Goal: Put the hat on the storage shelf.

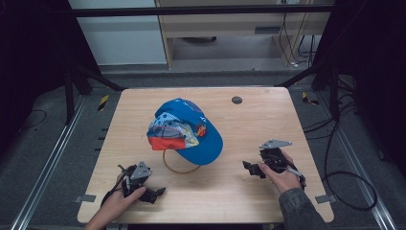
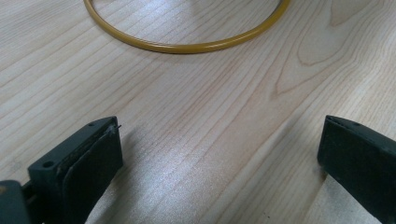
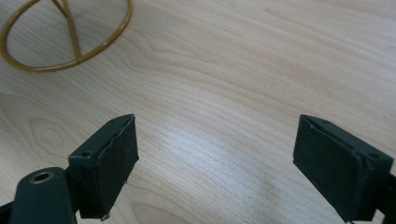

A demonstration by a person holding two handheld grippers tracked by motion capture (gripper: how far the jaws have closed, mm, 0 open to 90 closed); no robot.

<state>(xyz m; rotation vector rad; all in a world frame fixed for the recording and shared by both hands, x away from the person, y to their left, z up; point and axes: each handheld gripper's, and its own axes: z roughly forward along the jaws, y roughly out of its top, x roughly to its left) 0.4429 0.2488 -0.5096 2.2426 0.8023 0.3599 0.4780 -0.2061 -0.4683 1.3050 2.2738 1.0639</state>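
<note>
A blue cap [image 1: 189, 132] with a patterned, orange-edged front is sitting on a brass-coloured wire stand [image 1: 179, 167] near the middle of the wooden surface [image 1: 268, 122], its brim hanging toward the person's side. The stand's round base ring [image 2: 187, 44] is lying flat on the surface; in the right gripper view a thin upright rod is rising from the ring [image 3: 65, 42]. The left tool [image 1: 160, 191] is resting low at the near left, below and left of the ring, held in the person's left hand [image 1: 117, 203], its two black jaws standing wide apart with bare wood between them. The right tool [image 1: 249, 167] is sitting at the near right, well apart from the cap, gripped by the right hand [image 1: 282, 179]; its jaws are likewise spread open, holding nothing. A small dark round disc [image 1: 236, 100] is lying at the far side of the surface
</note>
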